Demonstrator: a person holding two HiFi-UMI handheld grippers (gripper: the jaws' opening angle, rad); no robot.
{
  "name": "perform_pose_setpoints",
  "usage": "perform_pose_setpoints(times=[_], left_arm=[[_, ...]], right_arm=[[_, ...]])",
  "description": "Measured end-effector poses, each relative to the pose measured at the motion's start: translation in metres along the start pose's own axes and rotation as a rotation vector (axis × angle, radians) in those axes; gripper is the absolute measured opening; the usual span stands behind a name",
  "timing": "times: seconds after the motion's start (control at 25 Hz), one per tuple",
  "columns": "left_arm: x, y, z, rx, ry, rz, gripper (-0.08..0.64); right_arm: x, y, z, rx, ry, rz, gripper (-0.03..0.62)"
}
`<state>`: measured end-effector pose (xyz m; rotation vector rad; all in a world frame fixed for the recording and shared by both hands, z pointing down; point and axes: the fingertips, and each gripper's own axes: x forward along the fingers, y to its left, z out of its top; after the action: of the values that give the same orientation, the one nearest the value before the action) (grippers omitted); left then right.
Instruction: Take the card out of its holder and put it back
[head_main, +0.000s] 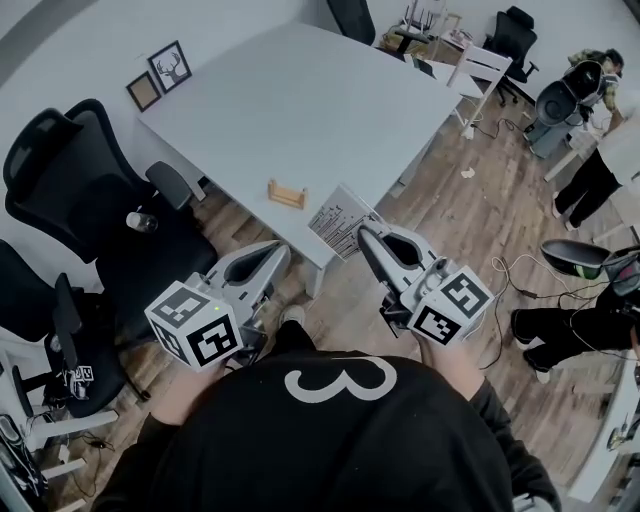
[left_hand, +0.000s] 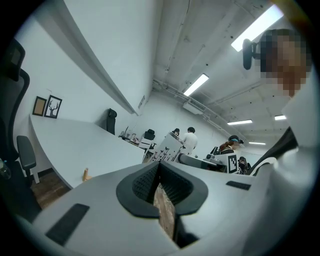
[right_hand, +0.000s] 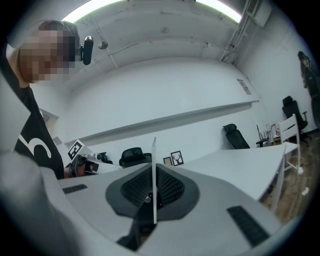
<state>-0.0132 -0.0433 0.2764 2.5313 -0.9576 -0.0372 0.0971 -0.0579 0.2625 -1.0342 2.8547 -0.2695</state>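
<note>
Found right gripper (head_main: 364, 234) clamped on the printed card (head_main: 338, 220), held at the near edge of the white table (head_main: 300, 100). Confirmed in right gripper view: card edge-on between both pads. Noted wooden card holder (head_main: 286, 194) standing on the table, just left of the card and apart from it. Found left gripper (head_main: 281, 249) with jaws together on nothing, near-left of the holder.

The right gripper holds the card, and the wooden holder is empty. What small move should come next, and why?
Probably carry the card forward and left, over the holder. The right gripper is shut on it at the near edge of the table, and the holder's slot is empty.
</note>
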Motion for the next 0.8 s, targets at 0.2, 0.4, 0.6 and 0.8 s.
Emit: perform_pose_setpoints(times=[0.2, 0.4, 0.6, 0.8], left_arm=[[-0.001, -0.006, 0.008, 0.015, -0.006, 0.002, 0.014], [-0.002, -0.012, 0.006, 0.015, -0.002, -0.003, 0.013], [-0.007, -0.018, 0.002, 0.025, -0.006, -0.004, 0.013], [-0.008, -0.020, -0.001, 0.024, 0.003, -0.012, 0.014]], right_arm=[[-0.002, 0.004, 0.007, 0.004, -0.009, 0.008, 0.022], [-0.007, 0.008, 0.008, 0.005, -0.020, 0.014, 0.023], [-0.013, 0.013, 0.007, -0.001, -0.024, 0.016, 0.023], [-0.014, 0.015, 0.007, -0.003, -0.024, 0.018, 0.023]])
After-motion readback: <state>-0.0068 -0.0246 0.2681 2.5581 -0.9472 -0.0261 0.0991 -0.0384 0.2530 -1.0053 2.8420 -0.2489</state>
